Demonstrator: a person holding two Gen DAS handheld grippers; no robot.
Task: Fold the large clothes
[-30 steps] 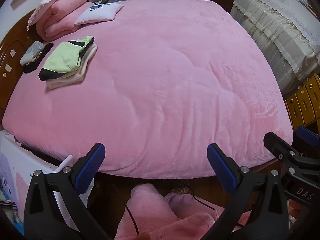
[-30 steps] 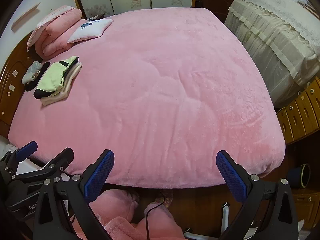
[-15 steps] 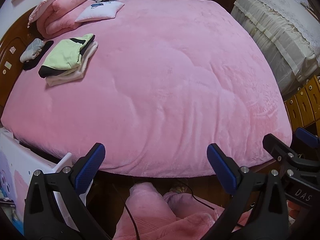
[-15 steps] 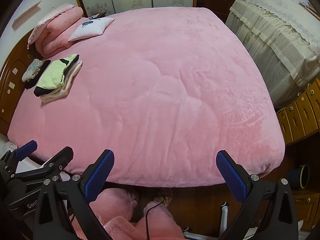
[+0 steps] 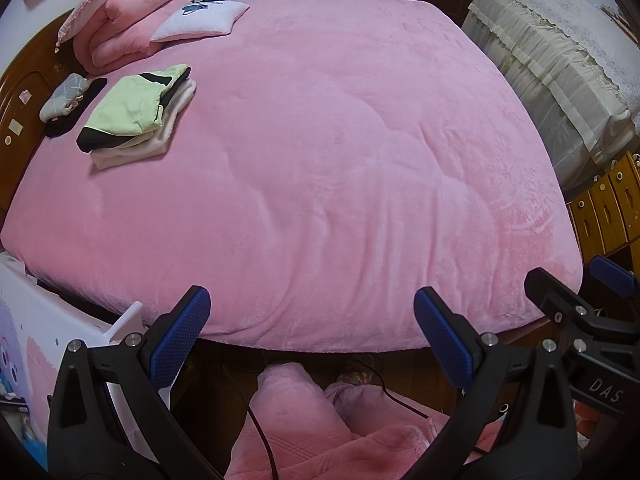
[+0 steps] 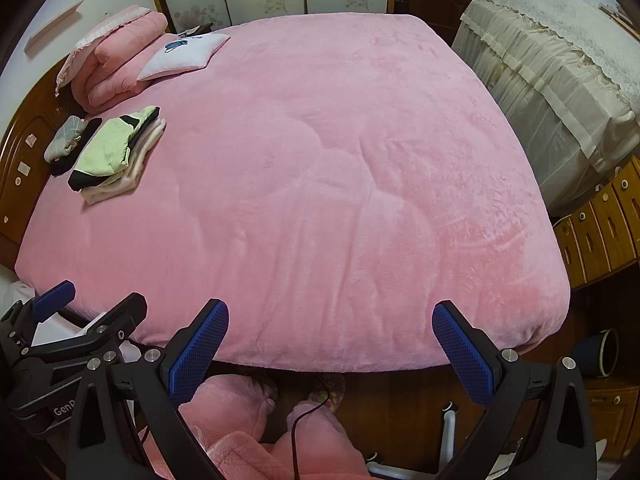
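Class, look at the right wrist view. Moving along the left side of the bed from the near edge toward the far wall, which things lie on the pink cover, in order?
Folded clothes stack with the light green garment on top → rolled pink quilt → white cushion with a blue print.

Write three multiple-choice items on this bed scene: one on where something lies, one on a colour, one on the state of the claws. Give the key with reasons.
1. Where does the stack of folded clothes lie?
A. near the headboard side of the bed
B. at the middle of the bed
C. on the floor

2. What colour is the top garment of that stack?
A. red
B. light green with black
C. blue

3. How do the left claw and right claw stand?
A. both shut on cloth
B. one open, one shut
C. both open, holding nothing

Key: 1 A, it sits by the wooden headboard; 2 B, pale green with black trim; 3 C, the jaws are spread wide over the pink blanket.
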